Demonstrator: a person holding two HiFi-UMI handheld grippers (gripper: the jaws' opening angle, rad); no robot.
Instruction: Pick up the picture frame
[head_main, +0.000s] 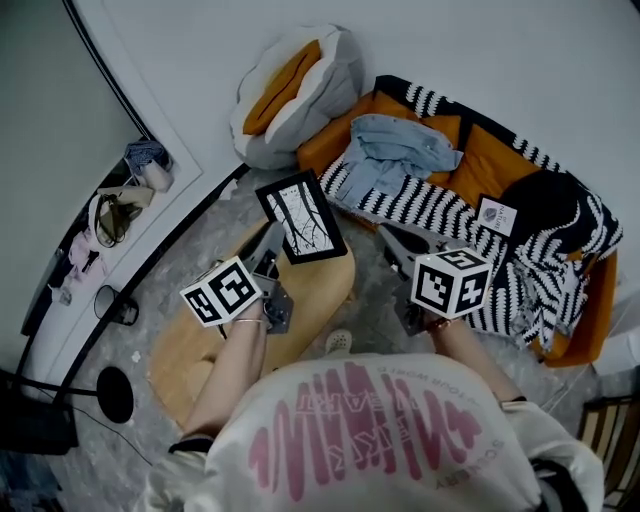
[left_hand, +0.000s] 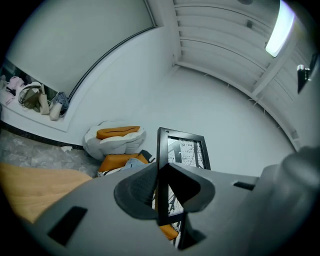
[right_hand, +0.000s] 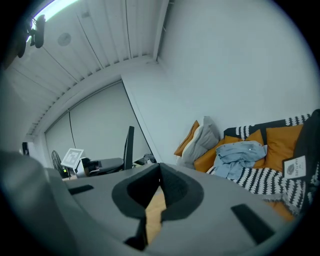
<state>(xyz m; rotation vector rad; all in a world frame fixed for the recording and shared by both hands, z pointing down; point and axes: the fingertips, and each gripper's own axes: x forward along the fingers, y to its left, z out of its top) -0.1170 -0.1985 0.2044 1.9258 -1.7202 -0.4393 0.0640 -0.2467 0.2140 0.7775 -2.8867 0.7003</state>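
Observation:
The black picture frame holds a white print with dark branches. It hangs tilted above the far end of the wooden table. My left gripper is shut on its near left edge. In the left gripper view the frame stands upright between the pads, with my left gripper clamped on its lower edge. My right gripper hovers to the right of the frame, apart from it. In the right gripper view my right gripper has its tips together and nothing between them.
An orange sofa with a black-and-white striped blanket and a blue shirt lies beyond the table. A grey and orange cushion pile leans on the wall. Bags sit on a ledge at the left. A fan stands on the floor.

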